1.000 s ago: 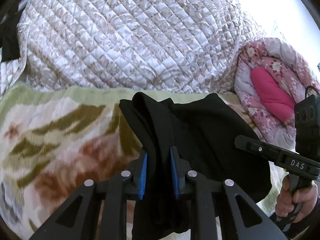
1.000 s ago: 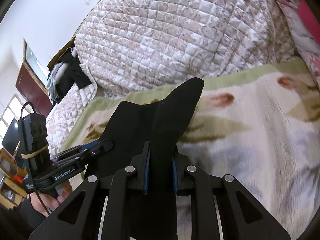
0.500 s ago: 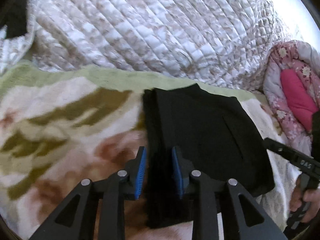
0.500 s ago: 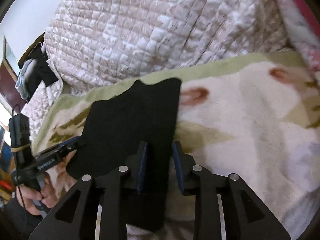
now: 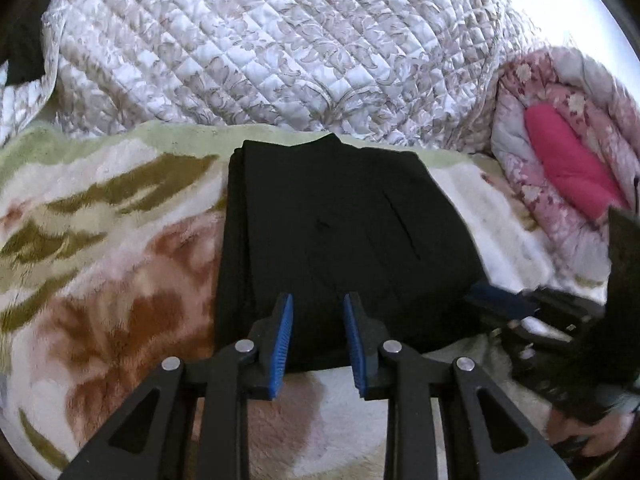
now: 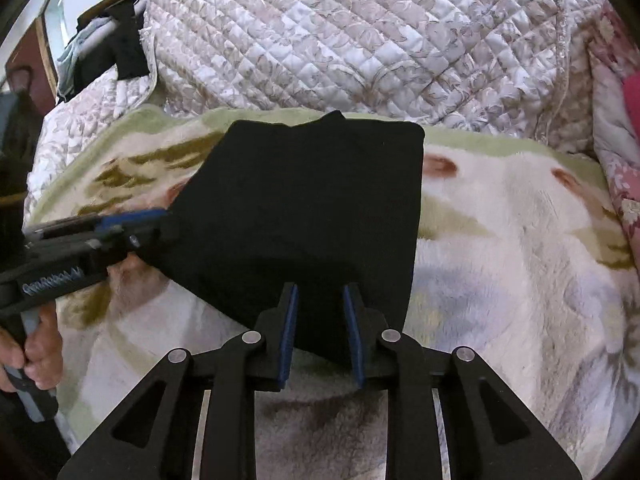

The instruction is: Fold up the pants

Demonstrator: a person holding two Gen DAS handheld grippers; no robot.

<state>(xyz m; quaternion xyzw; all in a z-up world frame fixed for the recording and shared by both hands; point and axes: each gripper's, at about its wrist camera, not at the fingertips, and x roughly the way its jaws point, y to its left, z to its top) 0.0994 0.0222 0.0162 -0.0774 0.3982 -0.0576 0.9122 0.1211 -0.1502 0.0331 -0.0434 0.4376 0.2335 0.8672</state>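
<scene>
We read this as the end of a fold. The black pants lie flat as a compact folded rectangle on the fleece blanket of the bed, their far edge just short of the quilted cover heaped behind them. A pink floral comforter sits well off the pants' right side.

Left tool: jaws part open, blue pads straddling the near edge of the pants close to its left corner. We see a gap between each pad and the cloth, so it reads as released, holding nothing. Whether the pad tips touch the fabric we can't tell.

Right tool: same stance at the near edge toward the pants' right corner. Jaws are closing slightly at this moment, cloth edge lies between the pads, but no visible pinch; we call it released too. In the left wrist view it is blurred at the pants' right edge.

Each wrist view also catches the other tool from the side, with the person's hand on its handle.

Judgement on what is next:
- The stack looks finished or one fold from it; we can't count the layers, the fabric is too dark.
- If another fold is wanted, both tools need to re-pinch the near edge together and carry it evenly to the far edge.
- If not, back both tools straight off without dragging the top layer. Fleece grips and the layered left side could shift.
</scene>
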